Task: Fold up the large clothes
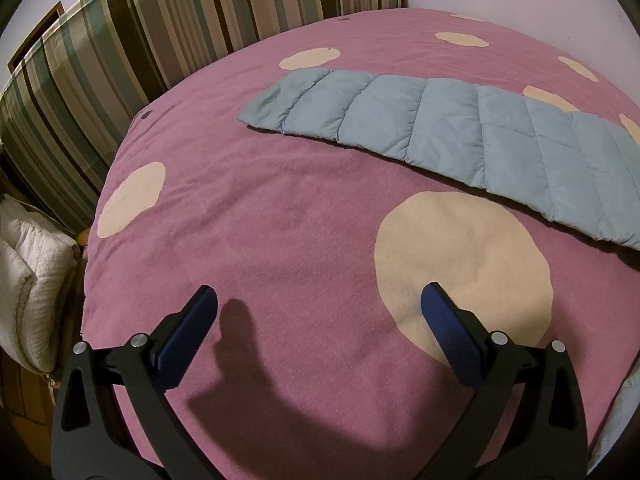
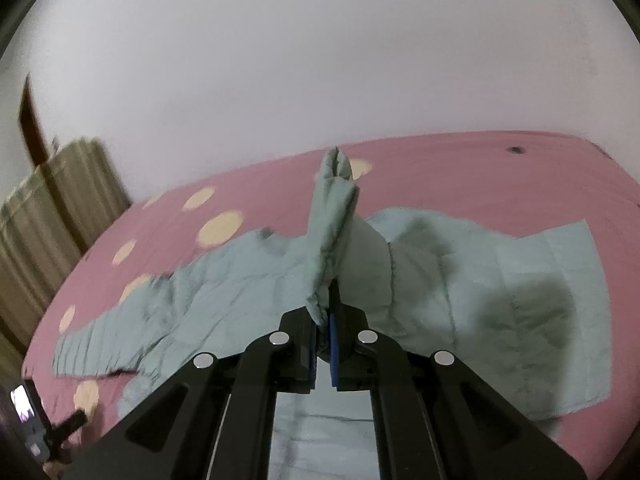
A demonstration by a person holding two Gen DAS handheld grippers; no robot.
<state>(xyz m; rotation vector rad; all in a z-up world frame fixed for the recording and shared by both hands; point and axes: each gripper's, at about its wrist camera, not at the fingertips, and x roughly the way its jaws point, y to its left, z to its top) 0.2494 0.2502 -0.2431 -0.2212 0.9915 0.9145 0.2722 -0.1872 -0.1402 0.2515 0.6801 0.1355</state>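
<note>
A light blue quilted jacket [image 2: 460,280] lies spread on a pink bed cover with cream dots [image 2: 248,184]. In the left wrist view one long quilted sleeve [image 1: 460,136] lies flat across the upper right. My left gripper [image 1: 320,312] is open and empty, low over the bed cover [image 1: 280,220], well short of the sleeve. My right gripper [image 2: 325,320] is shut on a fold of the jacket edge [image 2: 334,216] and lifts it upright above the rest of the garment.
A striped cushion or headboard [image 1: 140,48] stands along the bed's far left side. A white quilted bundle [image 1: 28,280] sits off the bed at left. A phone on a stand [image 2: 28,420] is at the lower left of the right wrist view. A plain wall [image 2: 320,60] rises behind.
</note>
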